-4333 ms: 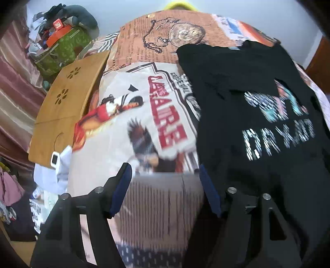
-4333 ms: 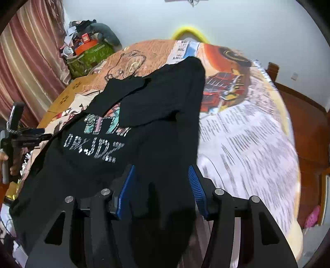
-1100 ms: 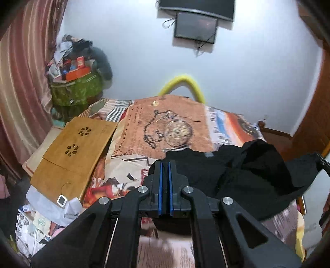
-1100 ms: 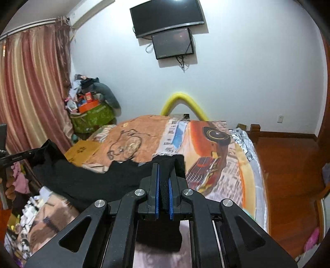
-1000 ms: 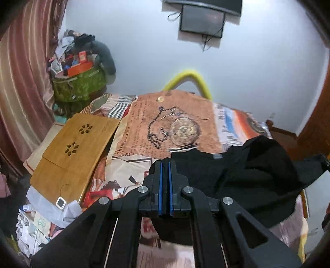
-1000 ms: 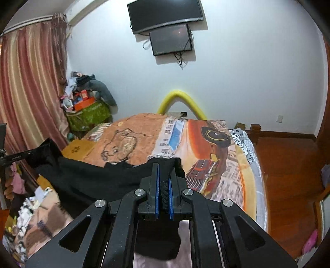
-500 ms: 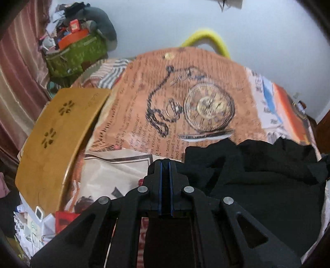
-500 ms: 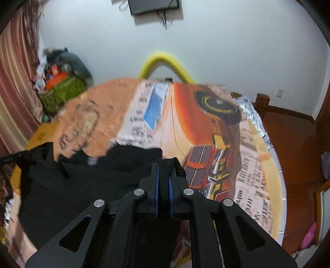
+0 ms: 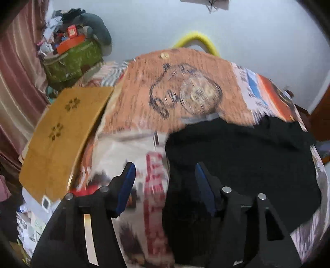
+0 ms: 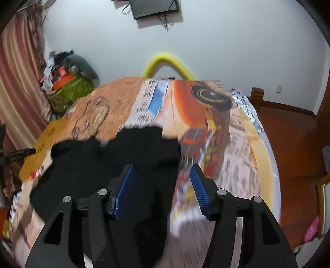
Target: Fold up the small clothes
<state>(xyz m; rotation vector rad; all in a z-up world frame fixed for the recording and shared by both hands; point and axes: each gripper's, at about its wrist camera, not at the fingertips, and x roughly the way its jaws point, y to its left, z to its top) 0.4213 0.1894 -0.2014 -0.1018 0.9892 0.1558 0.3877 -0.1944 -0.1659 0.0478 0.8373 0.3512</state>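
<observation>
- The left gripper [image 9: 165, 175] is hanging over the bed with its blue-padded jaws spread wide, gripping nothing.
- The black T-shirt [image 9: 243, 160] is lying on the printed bedspread [image 9: 185, 82], filling the 3 o'clock side of the left wrist view; its near-left edge is running down between the left jaws, though blur keeps me from telling whether a pad is touching it.
- The right gripper [image 10: 160, 183] is likewise standing released, jaws apart, holding nothing.
- In the right wrist view the shirt is spreading from the centre toward 9 o'clock, its right edge falling between the two jaws.
- A wooden lap desk [image 9: 64, 134] is resting at the bed's edge, toward 9 o'clock in the left wrist view.
- A green bag [image 9: 72, 59] heaped with clutter is sitting at 10 o'clock against the wall.
- A yellow foam arch [image 10: 167, 64] is rising behind the bed at 12 o'clock, beneath a wall-mounted screen [image 10: 154, 8].
</observation>
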